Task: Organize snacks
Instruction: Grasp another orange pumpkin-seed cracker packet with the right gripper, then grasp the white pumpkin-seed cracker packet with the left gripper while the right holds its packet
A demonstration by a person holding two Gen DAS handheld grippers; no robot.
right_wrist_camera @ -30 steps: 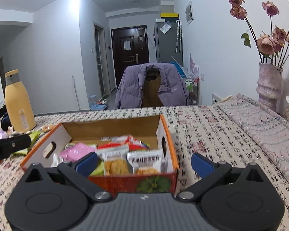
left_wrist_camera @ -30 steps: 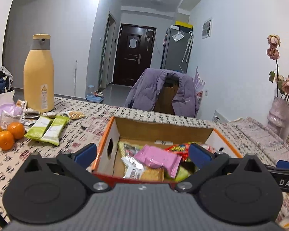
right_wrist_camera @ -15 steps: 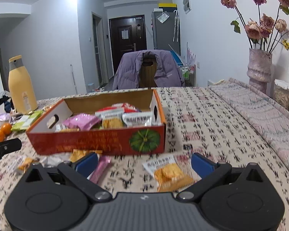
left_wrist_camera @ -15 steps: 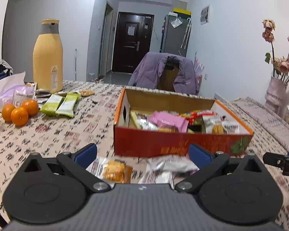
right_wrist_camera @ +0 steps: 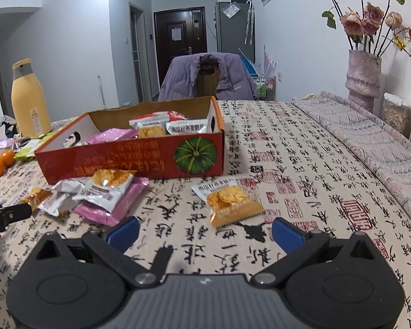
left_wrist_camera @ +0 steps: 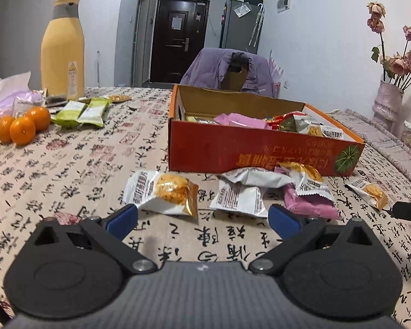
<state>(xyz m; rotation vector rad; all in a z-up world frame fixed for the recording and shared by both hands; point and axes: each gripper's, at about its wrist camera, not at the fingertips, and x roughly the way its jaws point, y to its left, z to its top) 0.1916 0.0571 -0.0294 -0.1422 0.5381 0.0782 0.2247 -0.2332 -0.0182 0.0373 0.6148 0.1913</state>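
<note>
Right tool behind snack packet

A home, likely a dining room — fridge, front door, vase.

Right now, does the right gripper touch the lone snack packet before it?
Apart. In the right wrist view, tablecloth shows between the right gripper and the snack packet.

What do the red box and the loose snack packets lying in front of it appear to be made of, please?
The red box looks like printed cardboard: glossy red outside, raw brown inside walls, folded corners. The snack packets look like thin plastic or foil film: shiny highlights, crinkles and a serrated sealed edge. Whether the film is metallised cannot be told.
</note>
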